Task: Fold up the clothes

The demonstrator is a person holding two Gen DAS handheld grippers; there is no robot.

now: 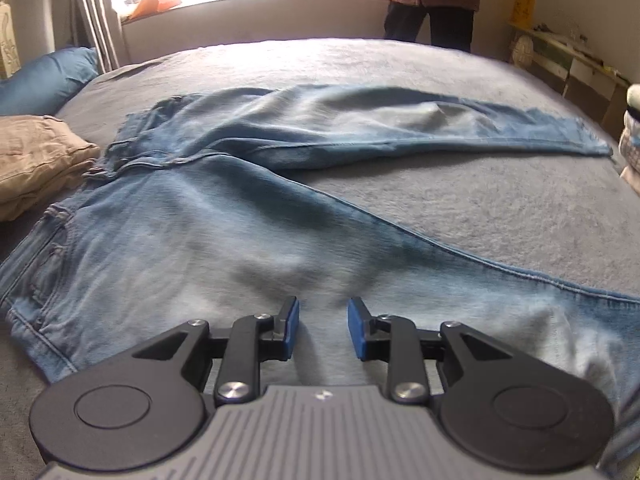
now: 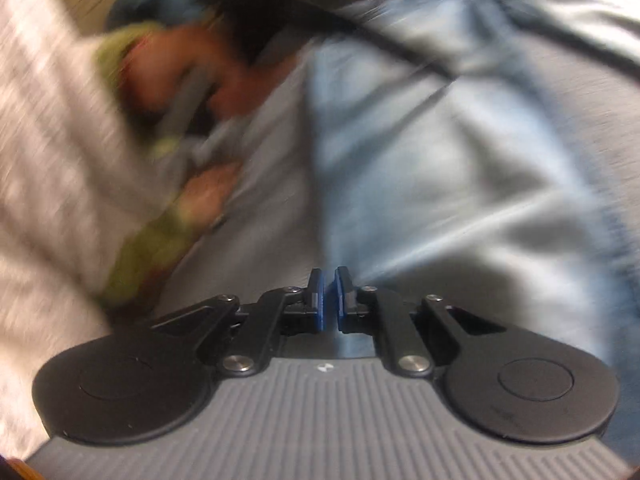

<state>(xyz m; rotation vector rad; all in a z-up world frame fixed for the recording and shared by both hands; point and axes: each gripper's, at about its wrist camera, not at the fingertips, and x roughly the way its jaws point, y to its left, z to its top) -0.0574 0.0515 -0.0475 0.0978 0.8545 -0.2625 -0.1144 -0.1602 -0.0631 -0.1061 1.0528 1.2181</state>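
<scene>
While over jeans, parted left tongs.

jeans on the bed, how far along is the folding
Done: a folded beige garment sits beside the waistband. In hand: the faded blue denim jeans lie spread on the grey blanket, legs apart and unfolded. The left gripper is open above the near leg, gripping nothing. The right gripper is nearly shut; blur hides whether it pinches denim. Left: every fold of the jeans.
</scene>
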